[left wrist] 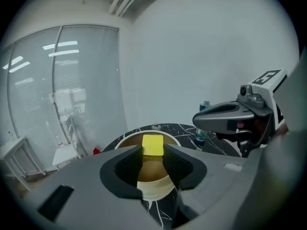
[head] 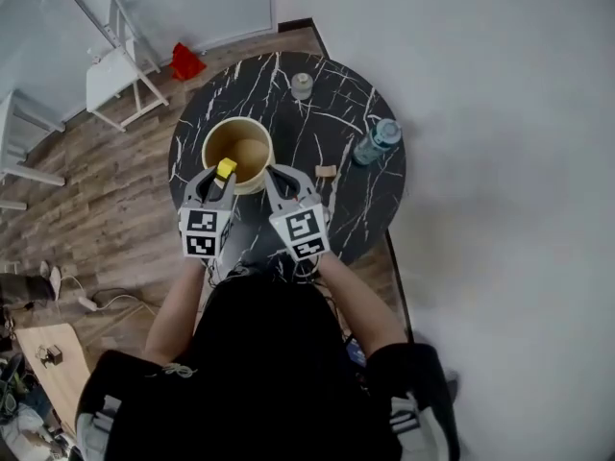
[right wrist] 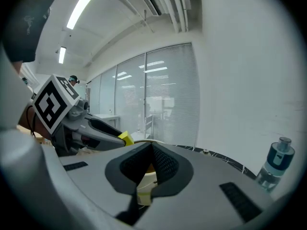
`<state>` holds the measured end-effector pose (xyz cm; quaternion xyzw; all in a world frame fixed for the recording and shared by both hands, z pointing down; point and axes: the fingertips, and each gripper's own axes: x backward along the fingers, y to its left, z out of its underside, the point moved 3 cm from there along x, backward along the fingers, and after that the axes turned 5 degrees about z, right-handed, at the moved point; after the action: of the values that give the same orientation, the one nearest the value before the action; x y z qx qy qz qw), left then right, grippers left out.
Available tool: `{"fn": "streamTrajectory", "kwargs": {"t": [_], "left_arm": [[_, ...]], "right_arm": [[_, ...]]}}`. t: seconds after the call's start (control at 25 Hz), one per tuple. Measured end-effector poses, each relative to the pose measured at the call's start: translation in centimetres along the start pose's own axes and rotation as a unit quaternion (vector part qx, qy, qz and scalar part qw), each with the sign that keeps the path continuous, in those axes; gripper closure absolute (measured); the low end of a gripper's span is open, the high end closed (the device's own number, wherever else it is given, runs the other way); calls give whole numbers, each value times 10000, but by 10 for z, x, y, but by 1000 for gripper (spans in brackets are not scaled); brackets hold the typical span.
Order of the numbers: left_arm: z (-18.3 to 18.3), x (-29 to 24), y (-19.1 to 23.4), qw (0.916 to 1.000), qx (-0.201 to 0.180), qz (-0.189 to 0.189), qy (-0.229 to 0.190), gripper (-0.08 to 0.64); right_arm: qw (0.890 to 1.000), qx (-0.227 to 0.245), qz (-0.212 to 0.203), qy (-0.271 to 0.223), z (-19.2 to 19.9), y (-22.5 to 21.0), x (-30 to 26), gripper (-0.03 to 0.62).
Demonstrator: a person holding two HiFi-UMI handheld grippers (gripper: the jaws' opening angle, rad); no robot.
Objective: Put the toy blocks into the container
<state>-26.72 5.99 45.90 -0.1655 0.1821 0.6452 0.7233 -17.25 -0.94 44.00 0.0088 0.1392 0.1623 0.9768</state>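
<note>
**Yellow block held over the tub**

The yellow block (head: 226,168) is up in the air, just over the near edge of the container (head: 206,145). The left gripper (head: 219,177) holds it, with one jaw pressing on each side so it cannot drop too soon. The block sits right at the jaw tips (that way it can fall straight down when the jaws let go). I think this is the step just before the drop. The block may need to go a bit more over the middle of the container first, or it could hit the rim and bounce out.

The right gripper (head: 281,179) is just beside the container, on its near right side. Its jaws are closed tight with nothing between them, so it looks like it is only waiting. A small tan block (head: 326,172) lies on the black table (head: 288,104) to the right of the container, and it may be next. A bottle (head: 377,142) stands further to the right of the container.
</note>
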Motion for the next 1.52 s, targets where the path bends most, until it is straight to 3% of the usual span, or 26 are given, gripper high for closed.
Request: {"fn": "streamTrajectory", "kwargs": {"t": [0.44, 0.84, 1.04, 1.2, 1.52], "left_arm": [[12, -40, 26, 9921, -392, 1082, 508, 430], [-13, -43, 22, 9838, -541, 1688, 285, 426], [-36, -46, -3, 9818, -488, 1833, -23, 439], [-49, -57, -36, 9808, -502, 1880, -124, 550], [-51, -89, -108, 9775, -437, 2062, 114, 560]], "right_arm": [[9954, -257, 783, 492, 15, 4, -32, 595], [9855, -552, 1452, 683, 26, -4, -19, 595], [9829, -663, 1582, 666, 33, -22, -2, 595], [9823, -711, 1594, 679, 42, -45, 16, 595], [9801, -796, 1623, 820, 68, -107, 56, 595]]}}
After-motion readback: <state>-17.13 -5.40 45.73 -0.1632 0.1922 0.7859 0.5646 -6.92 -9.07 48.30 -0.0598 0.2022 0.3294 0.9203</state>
